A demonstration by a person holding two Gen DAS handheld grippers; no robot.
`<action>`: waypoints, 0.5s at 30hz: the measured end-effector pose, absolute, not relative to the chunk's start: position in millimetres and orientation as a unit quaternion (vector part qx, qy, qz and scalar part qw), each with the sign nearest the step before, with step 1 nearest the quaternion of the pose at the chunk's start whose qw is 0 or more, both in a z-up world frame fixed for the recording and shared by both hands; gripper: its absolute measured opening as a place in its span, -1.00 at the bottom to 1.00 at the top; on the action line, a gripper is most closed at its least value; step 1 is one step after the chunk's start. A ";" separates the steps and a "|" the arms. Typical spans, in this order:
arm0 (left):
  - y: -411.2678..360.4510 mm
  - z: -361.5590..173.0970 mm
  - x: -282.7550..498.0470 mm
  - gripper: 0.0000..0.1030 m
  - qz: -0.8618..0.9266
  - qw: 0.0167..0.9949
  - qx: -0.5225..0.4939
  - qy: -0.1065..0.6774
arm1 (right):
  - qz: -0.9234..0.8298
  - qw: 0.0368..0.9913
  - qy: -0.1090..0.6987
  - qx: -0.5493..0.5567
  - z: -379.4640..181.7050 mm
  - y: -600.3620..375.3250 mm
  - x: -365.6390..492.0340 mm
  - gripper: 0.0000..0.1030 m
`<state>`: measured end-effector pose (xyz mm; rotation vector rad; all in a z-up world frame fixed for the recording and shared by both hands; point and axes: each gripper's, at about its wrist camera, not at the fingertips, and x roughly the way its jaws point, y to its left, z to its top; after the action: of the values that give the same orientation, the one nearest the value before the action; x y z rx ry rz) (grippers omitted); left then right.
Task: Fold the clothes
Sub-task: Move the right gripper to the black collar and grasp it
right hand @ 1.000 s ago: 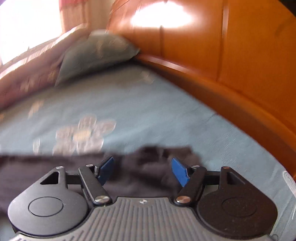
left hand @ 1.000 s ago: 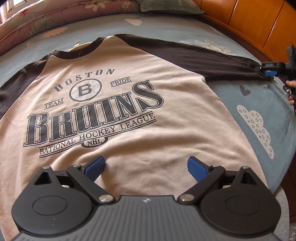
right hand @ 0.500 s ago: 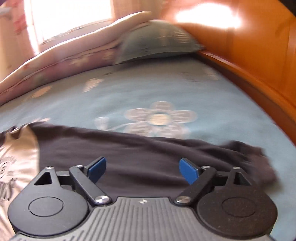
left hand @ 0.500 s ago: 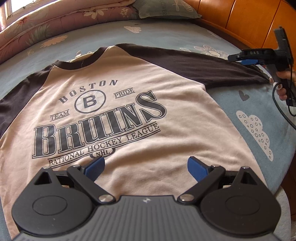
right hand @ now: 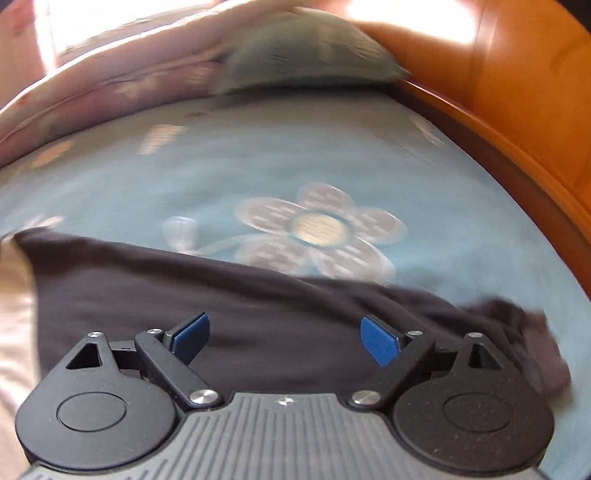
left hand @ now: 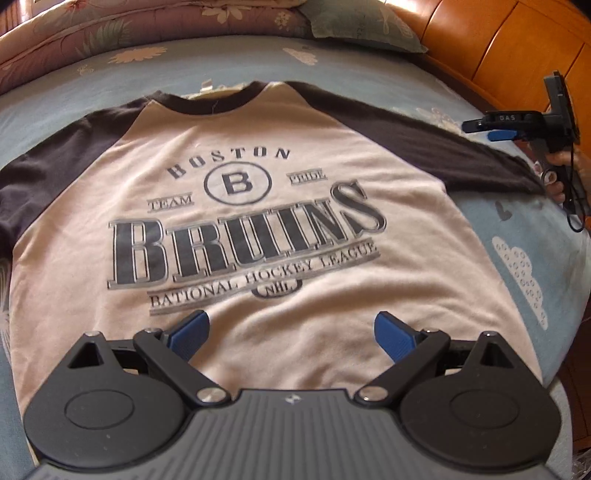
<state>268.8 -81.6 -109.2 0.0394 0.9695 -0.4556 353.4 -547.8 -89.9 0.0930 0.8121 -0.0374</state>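
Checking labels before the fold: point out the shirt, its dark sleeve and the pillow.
shirt (left hand: 280, 314): left wrist view, tan chest below the print.
dark sleeve (right hand: 258, 314): right wrist view, middle of the sleeve.
pillow (left hand: 362, 26): left wrist view, its grey-green face.

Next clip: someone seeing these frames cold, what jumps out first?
The cream raglan shirt with its big "Bruins" print lies flat, face up, across the blue flowered bedsheet. Its dark sleeve stretches out toward the orange wooden headboard. The right hand-held gripper hovers over that sleeve, its jaws having just opened with nothing pinched, and the left hand-held gripper is open above the hem.
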 end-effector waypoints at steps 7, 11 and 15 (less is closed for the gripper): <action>-59.3 -92.0 322.0 0.86 -0.250 0.850 0.009 0.464 | 0.218 0.887 0.401 0.072 -62.8 -445.8 438.4 0.85; -52.7 -114.2 337.8 0.86 -0.239 0.842 0.014 0.483 | 0.281 0.859 0.417 0.098 -70.9 -412.0 497.3 0.86; -46.9 -128.5 338.9 0.95 -0.240 0.846 0.002 0.477 | 0.295 0.836 0.443 0.133 -96.4 -404.8 542.5 0.86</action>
<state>338.9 -46.9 -128.5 0.0036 1.0059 -0.5068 542.5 -404.8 -96.4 0.2812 0.9369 0.6255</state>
